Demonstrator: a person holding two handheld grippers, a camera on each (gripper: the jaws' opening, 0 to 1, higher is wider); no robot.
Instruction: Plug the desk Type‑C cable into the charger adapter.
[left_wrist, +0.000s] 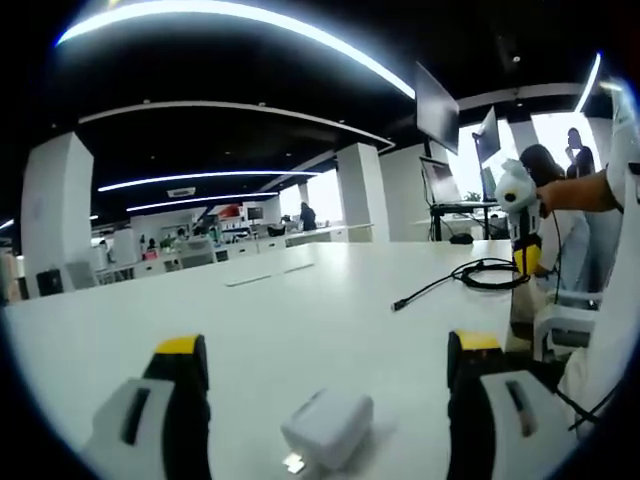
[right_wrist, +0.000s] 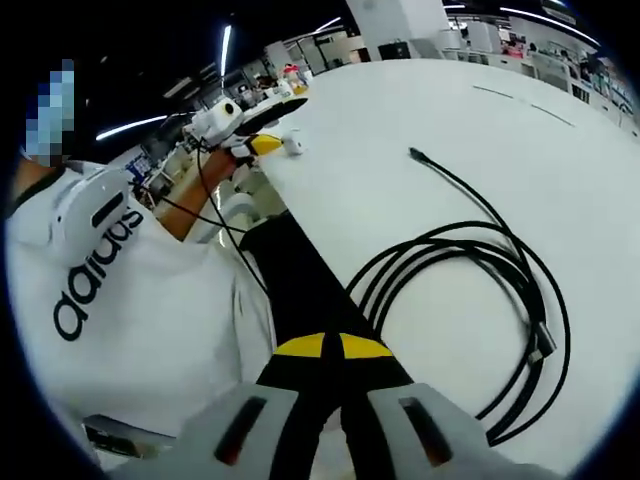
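Observation:
The white charger adapter (left_wrist: 328, 428) lies on the white table (left_wrist: 300, 300), between the wide-apart jaws of my left gripper (left_wrist: 328, 346), which is open and not touching it. The black Type-C cable (right_wrist: 470, 300) lies coiled on the table just ahead of my right gripper (right_wrist: 325, 346). That gripper's yellow-tipped jaws are shut together with nothing in them. One free plug end (right_wrist: 415, 153) stretches out from the coil toward the adapter (right_wrist: 292, 145). In the left gripper view the coil (left_wrist: 490, 272) sits far right, under the right gripper (left_wrist: 527, 260).
A person in a white printed shirt (right_wrist: 120, 290) stands at the table's edge, holding both grippers. The left gripper (right_wrist: 245, 138) shows far off along that edge. Monitors on stands (left_wrist: 445, 180) and other people (left_wrist: 545, 170) are beyond the table.

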